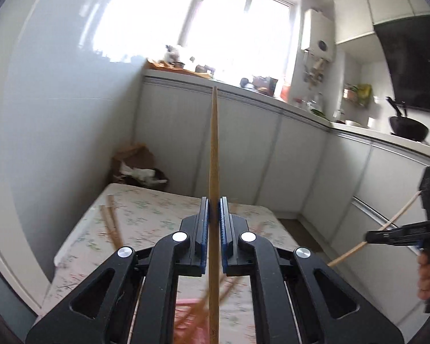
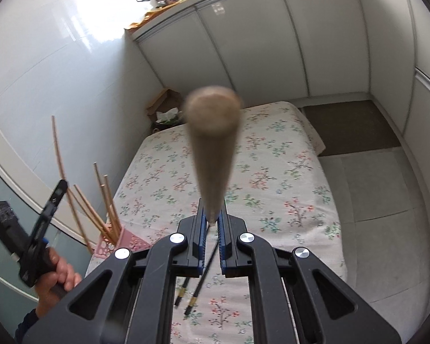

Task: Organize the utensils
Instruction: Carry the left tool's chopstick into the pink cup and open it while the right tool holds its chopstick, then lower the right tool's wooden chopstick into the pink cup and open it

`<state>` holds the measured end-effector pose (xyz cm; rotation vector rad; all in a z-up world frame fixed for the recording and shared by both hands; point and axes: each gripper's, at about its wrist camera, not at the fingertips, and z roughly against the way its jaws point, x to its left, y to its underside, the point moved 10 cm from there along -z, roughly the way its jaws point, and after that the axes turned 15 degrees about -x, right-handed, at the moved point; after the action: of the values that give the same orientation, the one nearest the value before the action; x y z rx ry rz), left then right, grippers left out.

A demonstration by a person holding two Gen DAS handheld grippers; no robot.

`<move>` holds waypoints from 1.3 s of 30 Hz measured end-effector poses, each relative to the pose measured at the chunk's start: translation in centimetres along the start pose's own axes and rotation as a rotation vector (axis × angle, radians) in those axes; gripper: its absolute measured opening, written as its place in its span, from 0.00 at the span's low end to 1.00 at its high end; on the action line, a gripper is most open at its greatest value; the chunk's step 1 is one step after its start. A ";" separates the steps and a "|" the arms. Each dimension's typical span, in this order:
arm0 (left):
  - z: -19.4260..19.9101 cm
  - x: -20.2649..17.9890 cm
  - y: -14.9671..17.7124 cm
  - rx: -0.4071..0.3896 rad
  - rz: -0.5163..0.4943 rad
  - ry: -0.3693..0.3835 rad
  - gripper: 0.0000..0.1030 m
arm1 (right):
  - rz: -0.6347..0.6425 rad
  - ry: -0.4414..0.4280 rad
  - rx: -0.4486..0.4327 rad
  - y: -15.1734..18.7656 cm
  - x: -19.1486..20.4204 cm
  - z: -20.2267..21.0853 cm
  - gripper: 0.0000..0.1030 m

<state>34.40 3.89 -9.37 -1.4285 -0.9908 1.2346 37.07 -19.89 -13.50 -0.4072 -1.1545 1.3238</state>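
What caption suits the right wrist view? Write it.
Right gripper clamps a wooden chopstick above the floral tablecloth.

Two black chopsticks point(image 2: 199, 283), one pink basket point(image 2: 129, 240).

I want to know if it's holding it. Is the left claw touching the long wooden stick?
Touching. In the left wrist view the left claw has its blue pads pressed on both sides of the wooden stick.

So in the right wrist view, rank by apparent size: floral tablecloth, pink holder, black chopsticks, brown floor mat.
1. floral tablecloth
2. brown floor mat
3. pink holder and black chopsticks: both partly hidden, too close to rank.
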 end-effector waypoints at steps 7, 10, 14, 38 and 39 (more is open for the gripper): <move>-0.9 0.8 3.0 -0.012 -0.083 -0.054 0.06 | 0.032 -0.029 0.001 0.3 2.0 -0.3 0.07; -1.0 0.8 3.9 -0.013 -0.119 -0.058 0.06 | 0.026 -0.036 0.003 0.4 2.0 -0.4 0.07; -1.1 0.5 5.4 0.004 -0.177 -0.048 0.06 | 0.031 -0.049 0.005 0.4 2.2 -0.6 0.07; 1.2 1.4 7.9 0.156 -0.167 -0.028 0.07 | 0.082 -0.139 0.000 1.0 5.9 0.2 0.07; 1.3 1.4 7.9 0.164 -0.158 -0.021 0.07 | 0.085 -0.145 0.001 1.1 6.1 0.1 0.07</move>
<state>33.22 3.84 -17.39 -1.1899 -0.9738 1.1877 35.34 -14.19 -11.77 -0.3679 -1.2681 1.4471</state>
